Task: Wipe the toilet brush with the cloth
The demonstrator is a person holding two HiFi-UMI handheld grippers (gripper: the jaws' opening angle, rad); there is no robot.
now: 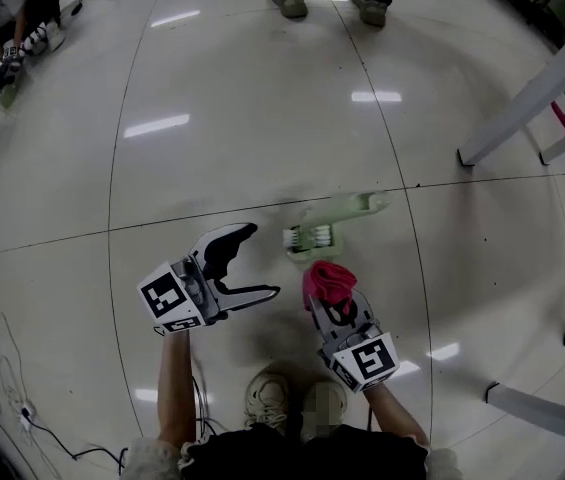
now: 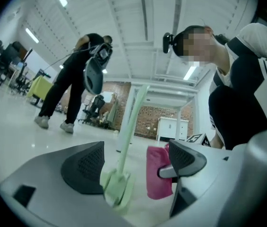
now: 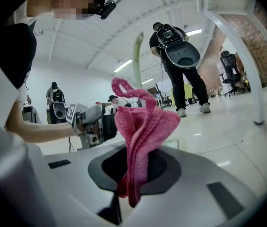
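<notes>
Head view: cloth (image 1: 328,280) covers right gripper (image 1: 334,304) fingers; left gripper (image 1: 263,260) spread.

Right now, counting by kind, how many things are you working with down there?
toilet brush: 1
cloth: 1
hand-held grippers: 2 (left hand-held gripper, right hand-held gripper)
Total: 4

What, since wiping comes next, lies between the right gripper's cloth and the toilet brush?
Nothing visible. The pink cloth, shut in the right gripper, sits close to the green toilet brush, with only bare floor between them.
</notes>
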